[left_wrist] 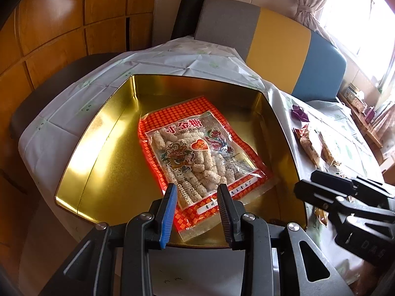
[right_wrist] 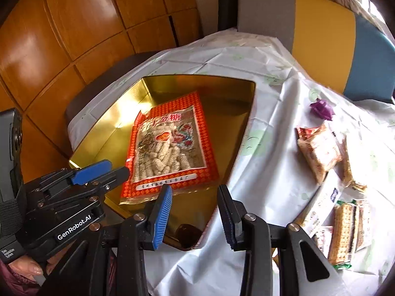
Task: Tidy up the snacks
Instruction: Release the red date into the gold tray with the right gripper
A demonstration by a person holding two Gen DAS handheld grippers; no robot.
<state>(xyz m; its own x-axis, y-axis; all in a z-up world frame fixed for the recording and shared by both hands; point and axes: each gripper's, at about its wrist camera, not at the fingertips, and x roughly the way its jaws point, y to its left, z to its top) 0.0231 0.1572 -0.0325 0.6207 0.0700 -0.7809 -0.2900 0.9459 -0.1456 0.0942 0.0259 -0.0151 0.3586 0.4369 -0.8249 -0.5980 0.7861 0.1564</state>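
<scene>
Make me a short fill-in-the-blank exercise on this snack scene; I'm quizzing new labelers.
1. The red snack bag lies inside the ____ tin.
2. Neither the left claw nor the right claw holds anything; both are ____.
3. The cracker packs lie on the ____, outside the tin.
4. The crumpled wrapper near the chair is ____.

Missing words: gold; open; tablecloth; purple

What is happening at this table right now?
A person holding two grippers is sorting snacks. A red-bordered clear bag of pale puffed sticks lies flat inside the gold metal tin. The left gripper and right gripper are both open and hold nothing. Several wrapped cracker packs and a small purple wrapper lie on the white tablecloth, outside the tin.
</scene>
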